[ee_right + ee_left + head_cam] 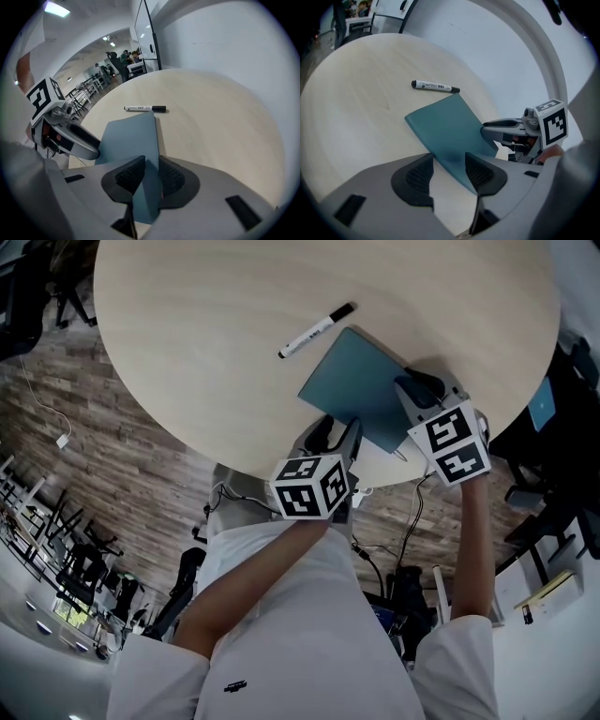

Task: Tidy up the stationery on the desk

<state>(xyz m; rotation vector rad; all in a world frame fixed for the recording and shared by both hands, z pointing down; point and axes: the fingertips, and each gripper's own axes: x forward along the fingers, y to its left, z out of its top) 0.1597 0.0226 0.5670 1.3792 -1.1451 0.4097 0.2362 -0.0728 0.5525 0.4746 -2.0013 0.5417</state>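
My left tongs [336, 435] sit at the near rim of the round tabletop [187, 343], at about 7 o'clock from the teal notebook [361, 385]. In the left gripper view they are spread wide. The notebook's near corner reaches into the gap and lies close to the right-hand pad, but neither pad is pressing on it. My marker cube [309, 486] rides just behind these tongs, above my forearm.

Farther out on the tabletop, at about 11 o'clock from the notebook, lies a white marker pen [317, 330]. Its black cap points toward 2 o'clock. The pen is just beside the notebook's far corner, and I cannot tell whether they touch.

The notebook is closed and lies with one corner pointing away from me and another pointing toward the near rim.

My right tongs [417, 388] come in at about 4 o'clock on the notebook. In the right gripper view they have drawn close together and pinch the notebook's edge, with one ribbed pad on each face of the cover. The second marker cube [457, 442] sits behind them, past the table's rim.
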